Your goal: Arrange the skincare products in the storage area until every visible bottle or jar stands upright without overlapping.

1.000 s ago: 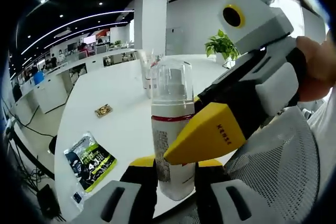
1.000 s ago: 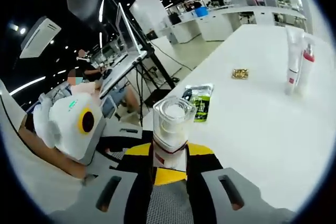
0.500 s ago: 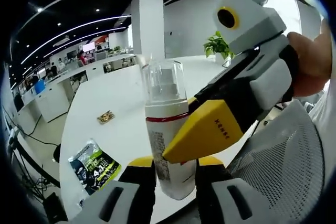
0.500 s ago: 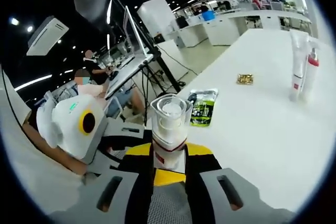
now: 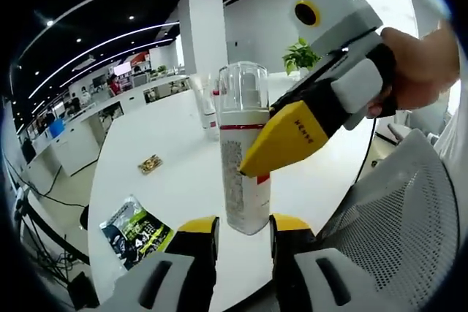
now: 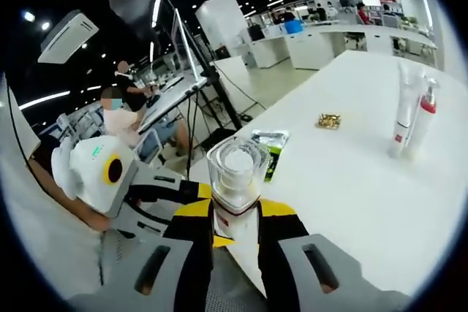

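Observation:
A white pump bottle (image 5: 245, 180) with a clear cap and a red band stands upright near the white table's (image 5: 175, 144) front edge. My right gripper (image 5: 256, 162) comes in from the right and is shut on its body, one yellow jaw across the label. In the right gripper view that same bottle (image 6: 235, 180) rises between the right gripper's (image 6: 235, 213) jaws. My left gripper (image 5: 245, 228) is open, its yellow tips just short of the bottle's base. The left gripper (image 6: 183, 193) reaches in from the left.
Two slim bottles (image 5: 208, 111) (image 6: 406, 115) stand upright farther back on the table. A green sachet (image 5: 131, 228) (image 6: 269, 153) and a small gold packet (image 5: 150, 164) (image 6: 327, 120) lie flat. A mesh chair (image 5: 395, 217) is at the right. People sit at desks beyond.
The bottle was between the left gripper's jaws; now it stands ahead of their tips, farther off and more upright. The right gripper keeps its hold on it.

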`<state>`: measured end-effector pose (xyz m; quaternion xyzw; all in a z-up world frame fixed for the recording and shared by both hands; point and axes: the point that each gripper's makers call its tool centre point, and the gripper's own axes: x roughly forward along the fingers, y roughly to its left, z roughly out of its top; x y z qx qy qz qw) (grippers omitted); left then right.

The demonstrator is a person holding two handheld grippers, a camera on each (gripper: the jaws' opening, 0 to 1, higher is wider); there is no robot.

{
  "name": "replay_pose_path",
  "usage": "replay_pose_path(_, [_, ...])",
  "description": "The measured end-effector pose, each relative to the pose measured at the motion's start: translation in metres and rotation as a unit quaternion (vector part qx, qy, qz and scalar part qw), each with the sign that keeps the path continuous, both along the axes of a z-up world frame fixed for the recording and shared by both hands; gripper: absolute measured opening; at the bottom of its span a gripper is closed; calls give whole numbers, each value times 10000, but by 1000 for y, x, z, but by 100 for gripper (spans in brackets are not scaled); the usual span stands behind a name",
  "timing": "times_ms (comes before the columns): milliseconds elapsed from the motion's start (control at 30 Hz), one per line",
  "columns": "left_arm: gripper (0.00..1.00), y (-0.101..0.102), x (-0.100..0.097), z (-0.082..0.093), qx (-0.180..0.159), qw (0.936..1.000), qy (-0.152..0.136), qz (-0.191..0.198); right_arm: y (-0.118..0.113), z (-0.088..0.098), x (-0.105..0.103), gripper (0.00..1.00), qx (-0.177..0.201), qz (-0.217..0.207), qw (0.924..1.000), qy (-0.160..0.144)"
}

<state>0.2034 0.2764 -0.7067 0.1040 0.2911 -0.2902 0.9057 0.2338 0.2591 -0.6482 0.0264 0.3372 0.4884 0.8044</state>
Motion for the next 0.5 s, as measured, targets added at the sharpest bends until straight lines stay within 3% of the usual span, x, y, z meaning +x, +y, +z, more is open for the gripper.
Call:
replay_pose_path(300, [32,3,2,-1,91,9999,-33,26,-26,2,52,20,-220,-314,9990,-214])
replay_pose_path(500, [31,-2,-2,-4,213,9996,-33,-156,-45,-1,90,20,-359,-603,9970,-334])
